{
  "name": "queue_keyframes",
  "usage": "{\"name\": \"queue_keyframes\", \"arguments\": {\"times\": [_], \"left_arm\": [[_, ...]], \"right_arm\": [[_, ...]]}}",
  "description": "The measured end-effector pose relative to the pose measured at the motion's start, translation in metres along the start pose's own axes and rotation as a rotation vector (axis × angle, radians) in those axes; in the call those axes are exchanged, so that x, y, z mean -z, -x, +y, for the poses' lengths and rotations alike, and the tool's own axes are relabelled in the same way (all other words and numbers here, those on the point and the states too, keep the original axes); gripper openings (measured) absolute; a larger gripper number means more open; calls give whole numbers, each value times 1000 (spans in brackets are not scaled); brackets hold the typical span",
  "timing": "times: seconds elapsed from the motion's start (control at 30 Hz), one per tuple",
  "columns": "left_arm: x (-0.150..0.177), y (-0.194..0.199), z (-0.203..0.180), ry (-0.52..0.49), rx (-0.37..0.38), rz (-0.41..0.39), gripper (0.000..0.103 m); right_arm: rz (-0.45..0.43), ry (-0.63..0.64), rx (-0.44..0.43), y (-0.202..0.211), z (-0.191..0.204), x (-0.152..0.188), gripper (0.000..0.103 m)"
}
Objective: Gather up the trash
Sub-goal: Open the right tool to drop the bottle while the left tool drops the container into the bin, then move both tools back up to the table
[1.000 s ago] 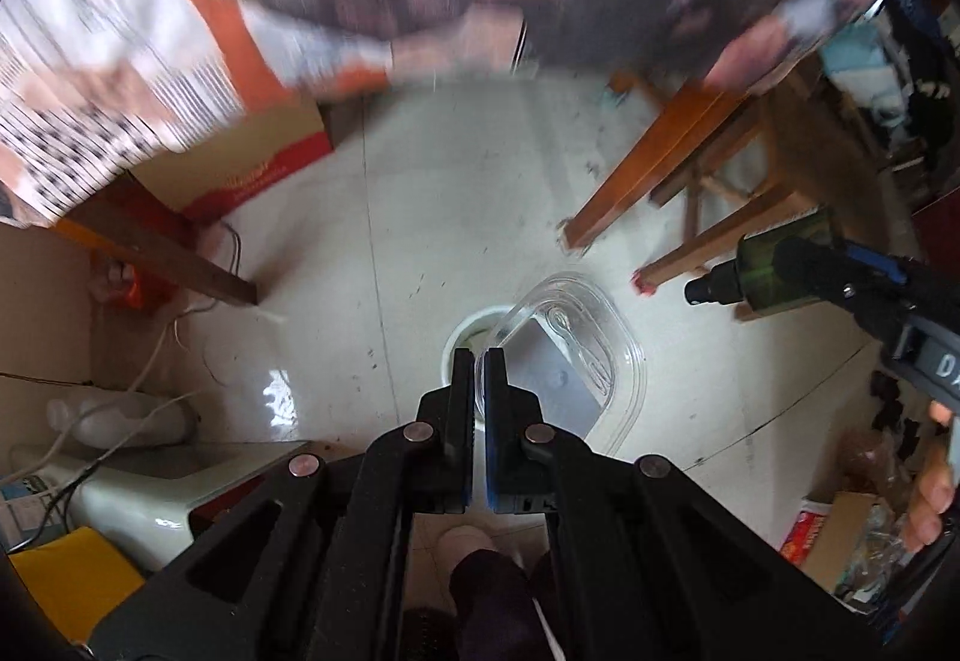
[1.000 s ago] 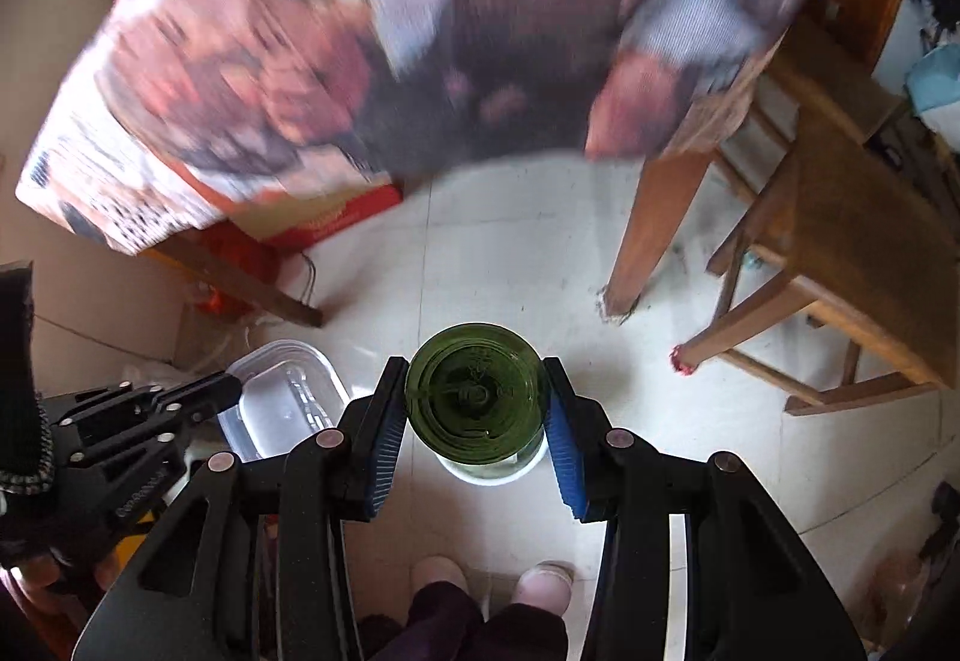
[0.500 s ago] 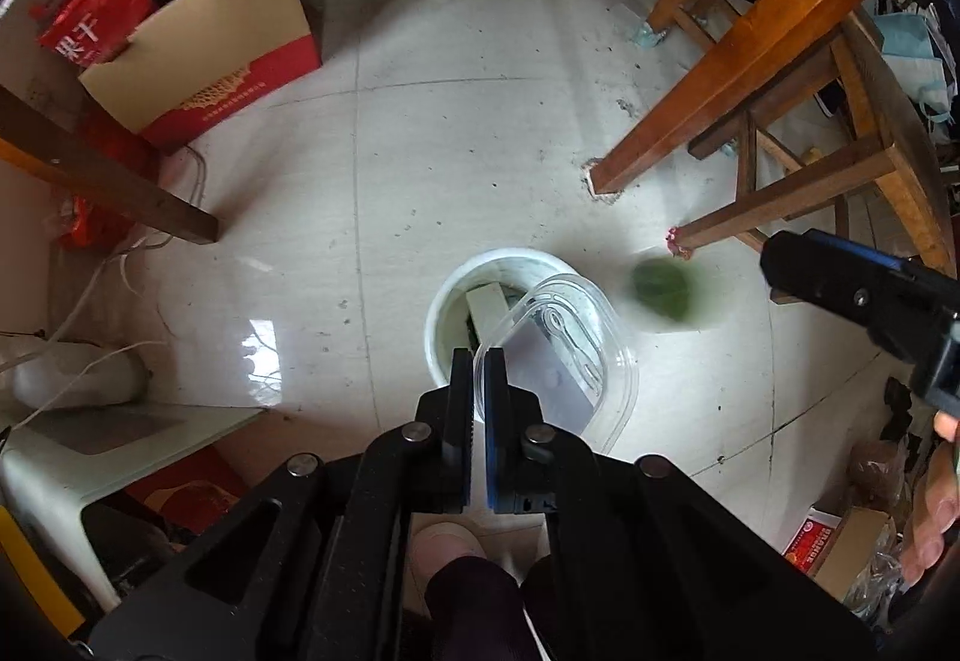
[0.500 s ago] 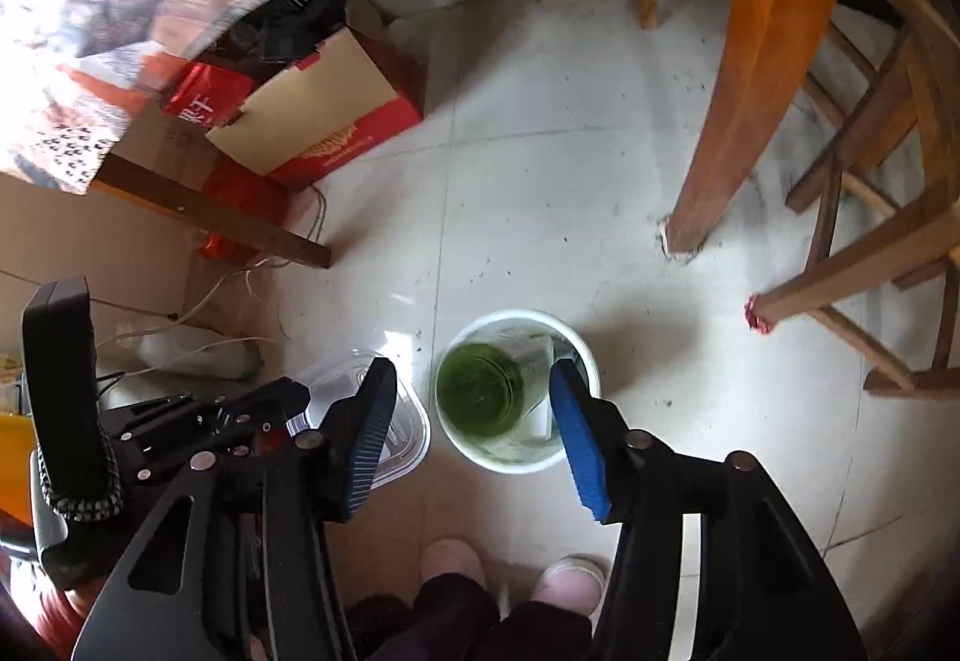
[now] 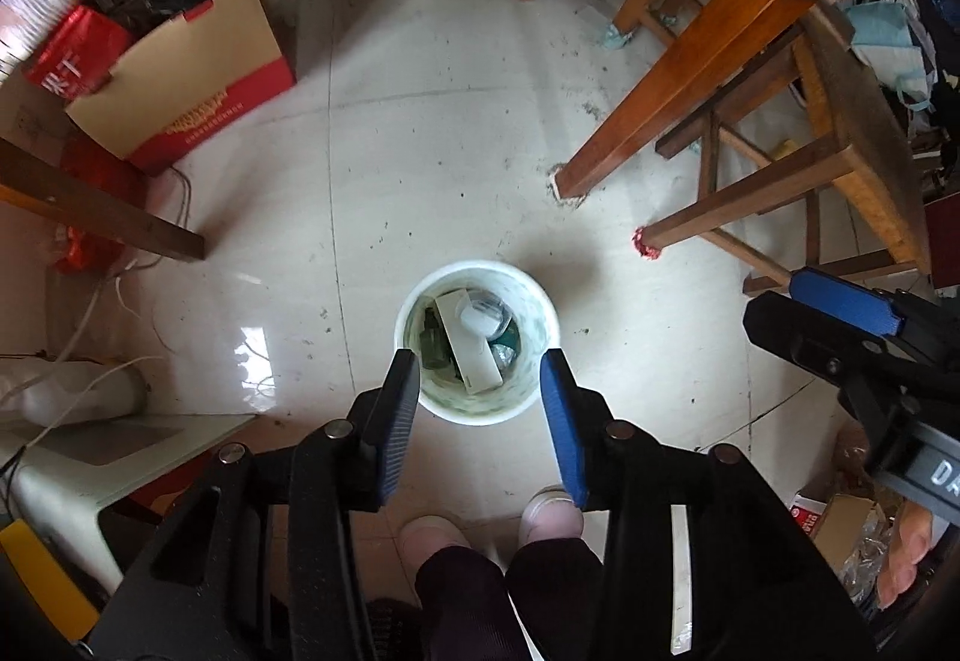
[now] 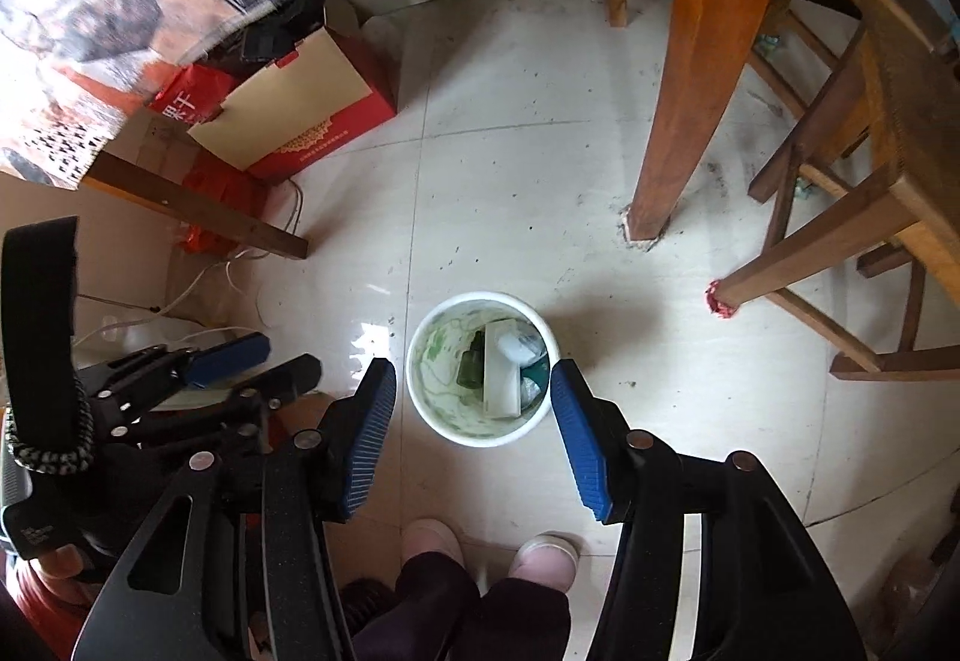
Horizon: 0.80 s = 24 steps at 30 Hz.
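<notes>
Soft daylight glares off the floor tiles (image 5: pixel 255 355); fisheye edges bend, top corners motion-blurred.

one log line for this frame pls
left tongs: opening, empty | right tongs: open, empty | white bin: on floor under both tongs, holds green bottle, clear plastic

Your patterned cloth (image 6: pixel 150 0) along the top of both views is smeared by blur, so its print cannot be read. Inside the white bin (image 5: pixel 543 313) the trash (image 5: pixel 474 337) overlaps; you can't separate every piece. The red bag (image 5: pixel 72 60) has its lettering cut short. Your shoes (image 6: pixel 486 547) are half covered by dark trouser legs (image 6: pixel 468 607), which run off the bottom edge.
</notes>
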State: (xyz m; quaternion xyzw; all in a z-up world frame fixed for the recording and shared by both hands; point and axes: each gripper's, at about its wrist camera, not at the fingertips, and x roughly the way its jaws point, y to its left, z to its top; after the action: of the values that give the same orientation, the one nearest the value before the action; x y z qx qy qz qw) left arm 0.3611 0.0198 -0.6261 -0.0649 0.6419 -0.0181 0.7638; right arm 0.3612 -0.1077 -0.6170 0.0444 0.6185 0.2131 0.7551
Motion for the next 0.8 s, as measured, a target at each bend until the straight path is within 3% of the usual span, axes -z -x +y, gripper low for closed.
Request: {"name": "queue_keyframes", "arguments": {"times": [0.17, 0.3, 0.57, 0.8], "left_arm": [[-3, 65, -3, -4, -7, -49, 41], [-8, 127, -3, 26, 45, -85, 41], [-1, 278, -7, 16, 24, -243, 41], [14, 399, -10, -2, 19, -409, 41]], "right_arm": [[-35, 0, 4, 42, 12, -8, 50], [-73, 16, 9, 92, 32, -13, 50], [-174, 61, 21, 206, 83, -11, 50], [-340, 48, 29, 321, 125, -6, 50]]}}
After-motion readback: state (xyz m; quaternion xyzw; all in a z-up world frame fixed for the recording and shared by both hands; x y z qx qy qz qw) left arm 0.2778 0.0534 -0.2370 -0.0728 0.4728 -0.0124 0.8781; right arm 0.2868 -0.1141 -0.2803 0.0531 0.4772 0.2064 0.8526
